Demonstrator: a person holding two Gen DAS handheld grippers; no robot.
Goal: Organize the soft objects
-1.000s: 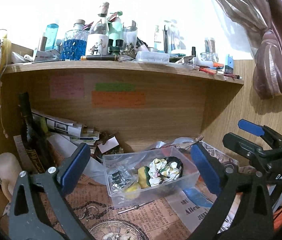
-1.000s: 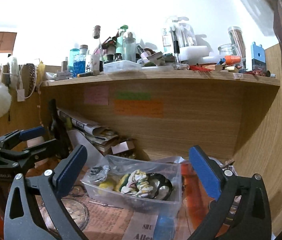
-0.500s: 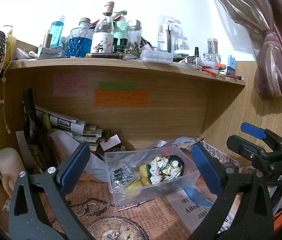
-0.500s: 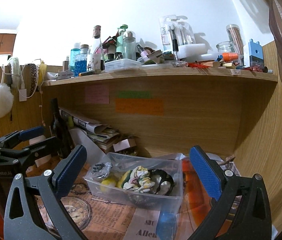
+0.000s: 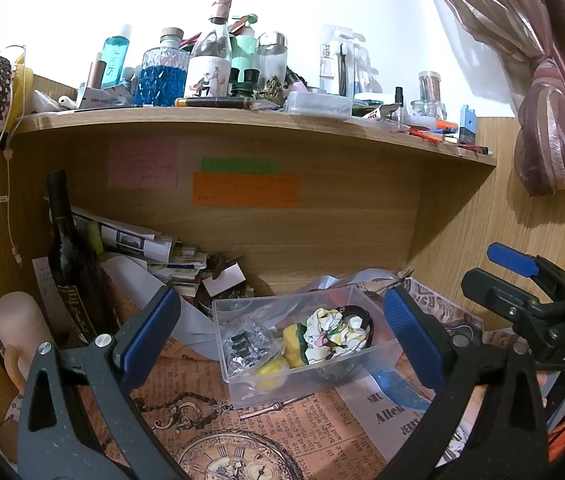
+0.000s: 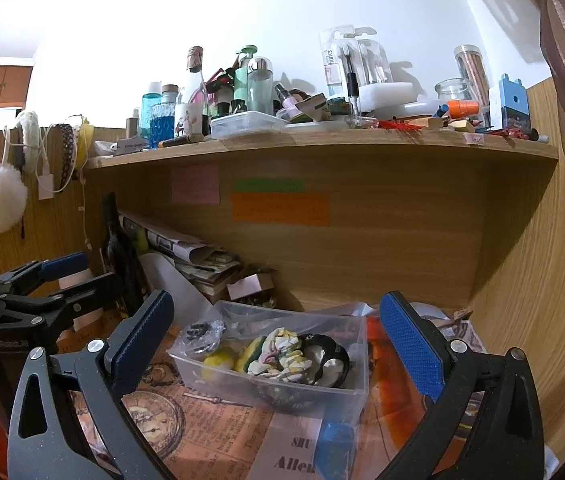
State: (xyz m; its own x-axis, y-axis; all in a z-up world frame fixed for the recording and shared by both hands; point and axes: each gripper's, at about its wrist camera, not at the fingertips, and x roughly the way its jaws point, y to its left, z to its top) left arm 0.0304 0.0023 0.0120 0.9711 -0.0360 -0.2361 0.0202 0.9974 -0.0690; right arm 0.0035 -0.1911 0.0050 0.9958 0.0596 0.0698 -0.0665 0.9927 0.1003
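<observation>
A clear plastic bin [image 5: 378, 354] [image 6: 218, 380] sits on the paper-covered desk under a wooden shelf. In it lie a crumpled white patterned cloth [image 5: 332, 330] [image 6: 282, 354], a yellow-green sponge [image 5: 294, 344] [image 6: 252, 352], a yellow ball [image 5: 270, 372] [image 6: 216, 360], a black-rimmed soft piece [image 6: 328, 354] and a clear bag with black bits [image 5: 244, 344] [image 6: 202, 332]. My left gripper [image 5: 282, 332] is open and empty, back from the bin. My right gripper [image 6: 278, 332] is open and empty, also back from the bin; it shows at the right in the left view [image 5: 530, 296].
A dark wine bottle [image 5: 70, 256] [image 6: 120, 252], stacked newspapers [image 5: 138, 240] [image 6: 186, 248] and a small box [image 5: 224, 280] stand behind the bin. The upper shelf [image 5: 242, 118] [image 6: 322, 144] is crowded with bottles. Sticky notes [image 5: 242, 190] are on the back panel. A curtain [image 5: 542, 80] hangs right.
Both grippers have drawn slightly back and tilted up; the bin sits a little lower and farther in both views. Its contents have not moved.
</observation>
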